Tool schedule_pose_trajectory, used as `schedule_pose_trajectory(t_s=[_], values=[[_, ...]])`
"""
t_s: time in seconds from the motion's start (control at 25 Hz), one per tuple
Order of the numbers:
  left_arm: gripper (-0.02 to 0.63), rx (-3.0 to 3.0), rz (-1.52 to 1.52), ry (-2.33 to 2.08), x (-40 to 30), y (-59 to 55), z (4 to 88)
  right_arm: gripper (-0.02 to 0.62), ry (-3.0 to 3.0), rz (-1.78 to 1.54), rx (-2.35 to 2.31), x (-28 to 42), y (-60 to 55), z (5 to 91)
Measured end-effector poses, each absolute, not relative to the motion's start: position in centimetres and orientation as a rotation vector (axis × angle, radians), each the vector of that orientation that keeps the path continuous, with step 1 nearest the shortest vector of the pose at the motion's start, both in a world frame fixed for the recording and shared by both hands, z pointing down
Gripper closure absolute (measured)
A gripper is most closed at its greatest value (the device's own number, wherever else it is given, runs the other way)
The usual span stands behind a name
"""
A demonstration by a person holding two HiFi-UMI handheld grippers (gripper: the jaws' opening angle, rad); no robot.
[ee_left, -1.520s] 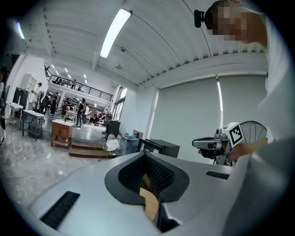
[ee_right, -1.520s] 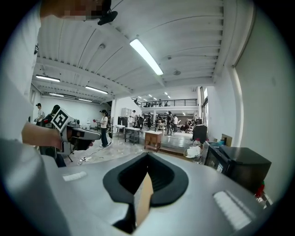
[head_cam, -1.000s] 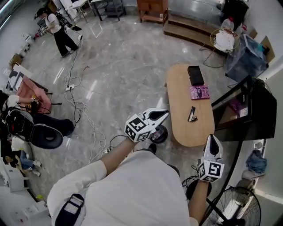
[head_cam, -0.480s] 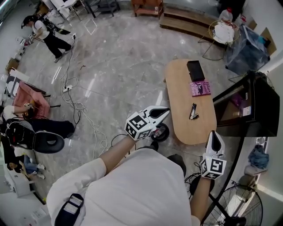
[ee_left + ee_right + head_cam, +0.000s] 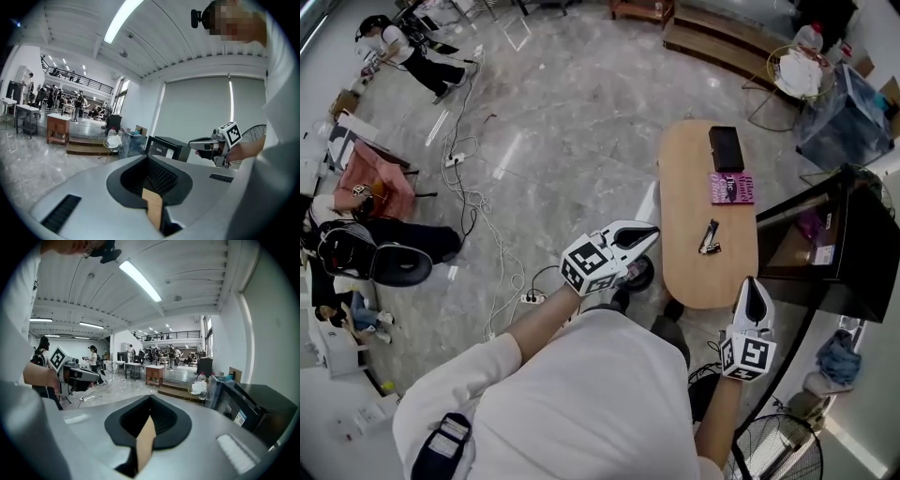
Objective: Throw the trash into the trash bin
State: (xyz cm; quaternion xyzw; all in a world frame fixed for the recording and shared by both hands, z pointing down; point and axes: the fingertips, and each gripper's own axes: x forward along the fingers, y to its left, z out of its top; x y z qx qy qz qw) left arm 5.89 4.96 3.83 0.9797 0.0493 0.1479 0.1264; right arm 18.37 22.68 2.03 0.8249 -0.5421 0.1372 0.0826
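1. Head view: the person stands at the near end of the oval wooden table (image 5: 684, 216). The left gripper (image 5: 649, 234) is just beside the table's left edge and the right gripper (image 5: 754, 289) is by its near right corner. Neither touches anything on it. A small black-and-white scrap (image 5: 708, 237), probably the trash, lies mid-table. Beyond it lie a purple packet (image 5: 732, 187) and a black box (image 5: 726, 147). A wire basket (image 5: 797, 70) with a white liner, likely the bin, stands well past the table's far end.
2. Left gripper view: the jaws are pressed together with nothing between them. They point out across the room, not down at the table, which I judge a carrying posture and not a reach.
3. Right gripper view: these jaws are likewise closed and empty, so the pick-up has not yet begun.
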Motion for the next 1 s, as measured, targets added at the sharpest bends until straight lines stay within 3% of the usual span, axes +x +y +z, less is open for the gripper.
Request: schedule_pose_trajectory(t_s=[0.36, 0.4, 0.48, 0.6, 1.0], values=[[0.603, 2.808, 0.442, 0.002, 9.5, 6.8, 5.6, 0.583, -1.803, 0.443, 2.342, 22.7, 22.3, 4.2], [0.603, 2.803, 0.445, -0.012, 9.6, 6.8, 5.9, 0.56, -1.818, 0.456, 2.336, 23.1, 22.2, 4.6], [0.603, 2.793, 0.449, -0.043, 9.9, 6.7, 6.3, 0.453, -1.845, 0.484, 2.317, 23.7, 22.0, 5.4], [0.603, 2.778, 0.452, -0.089, 10.1, 6.5, 6.6, 0.386, -1.877, 0.509, 2.28, 24.6, 21.7, 6.3], [0.603, 2.732, 0.495, -0.158, 11.4, 6.6, 9.8, 0.38, -1.925, 0.611, 2.127, 26.9, 20.2, 10.9]])
